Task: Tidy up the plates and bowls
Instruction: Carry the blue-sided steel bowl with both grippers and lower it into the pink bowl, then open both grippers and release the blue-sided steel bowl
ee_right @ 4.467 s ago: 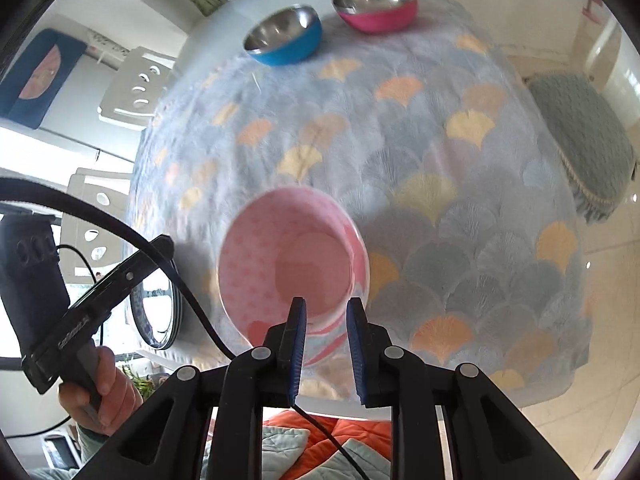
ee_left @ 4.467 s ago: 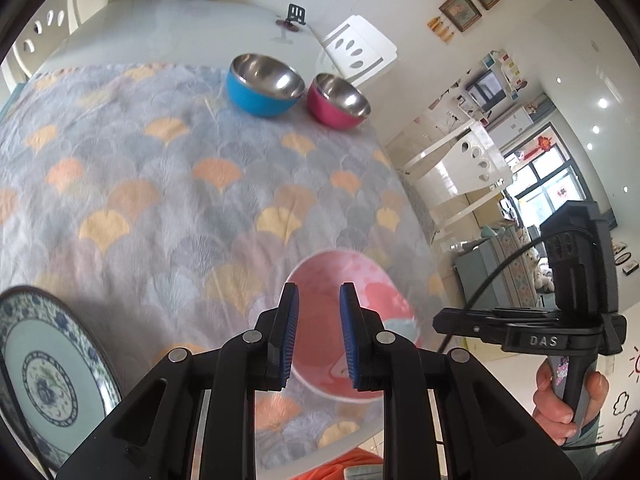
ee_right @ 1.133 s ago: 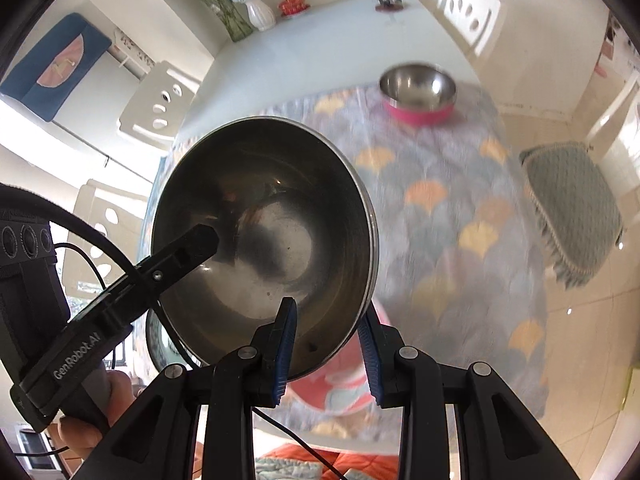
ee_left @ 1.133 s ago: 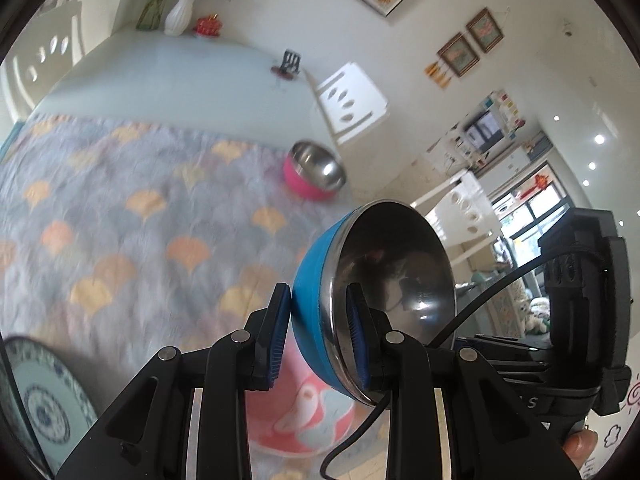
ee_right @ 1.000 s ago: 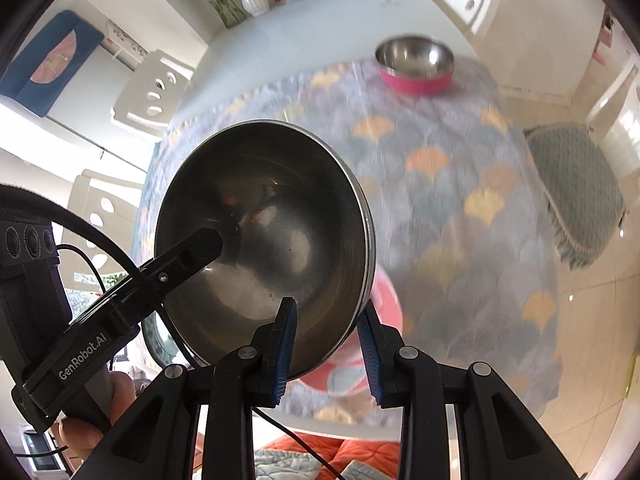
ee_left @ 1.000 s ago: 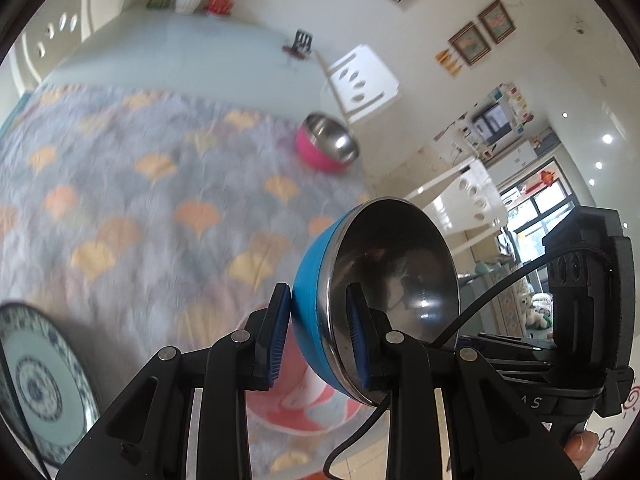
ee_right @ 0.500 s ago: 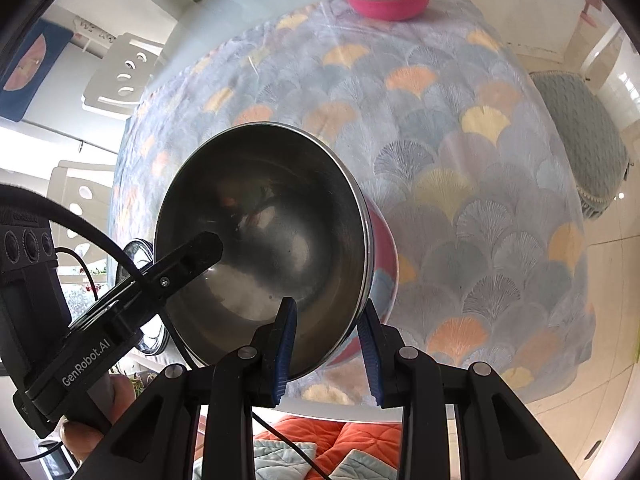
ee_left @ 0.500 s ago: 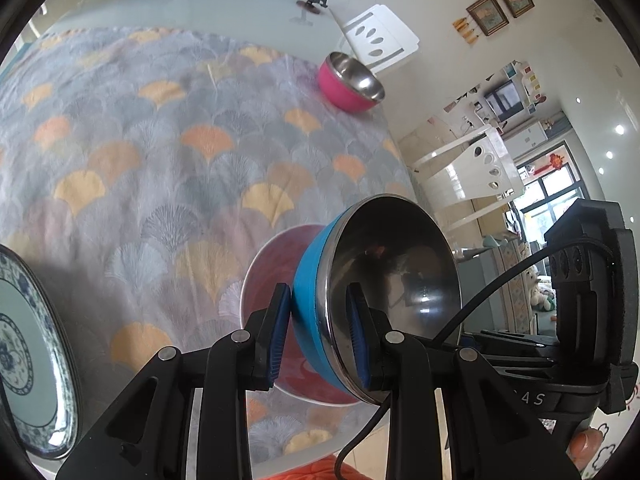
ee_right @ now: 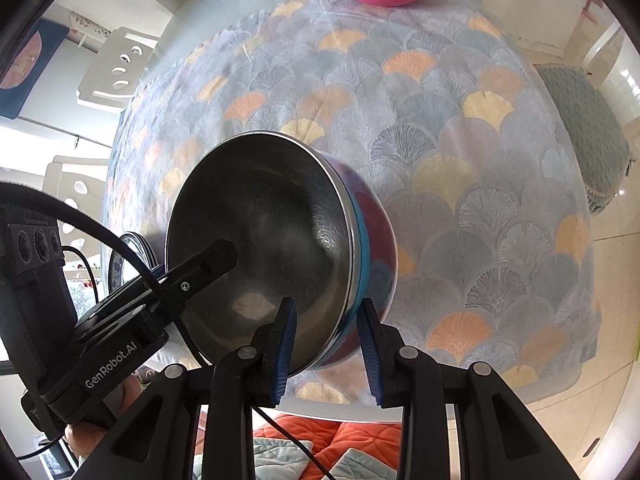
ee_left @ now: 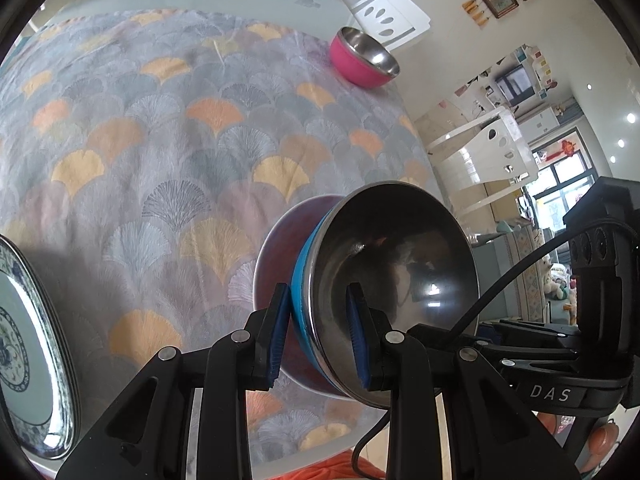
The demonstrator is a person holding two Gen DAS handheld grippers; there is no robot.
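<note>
Both the left gripper [ee_left: 316,332] and right gripper [ee_right: 326,344] have their fingers straddling the blue bowl's [ee_left: 304,300] rim, sitting in the pink bowl [ee_left: 272,268].

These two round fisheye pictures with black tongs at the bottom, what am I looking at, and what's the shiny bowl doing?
No robot: a person holds a two-finger gripper in each hand, each with a camera looking along its fingers. One picture is from the left gripper, the other from the right gripper; each also shows the other tool. Both clamp the rim of one blue steel bowl, one finger inside and one outside, holding it over or in a pink bowl on the fan-patterned tablecloth; contact isn't clear. A magenta steel bowl sits at the far edge, and a blue-patterned plate lies at the left.
</note>
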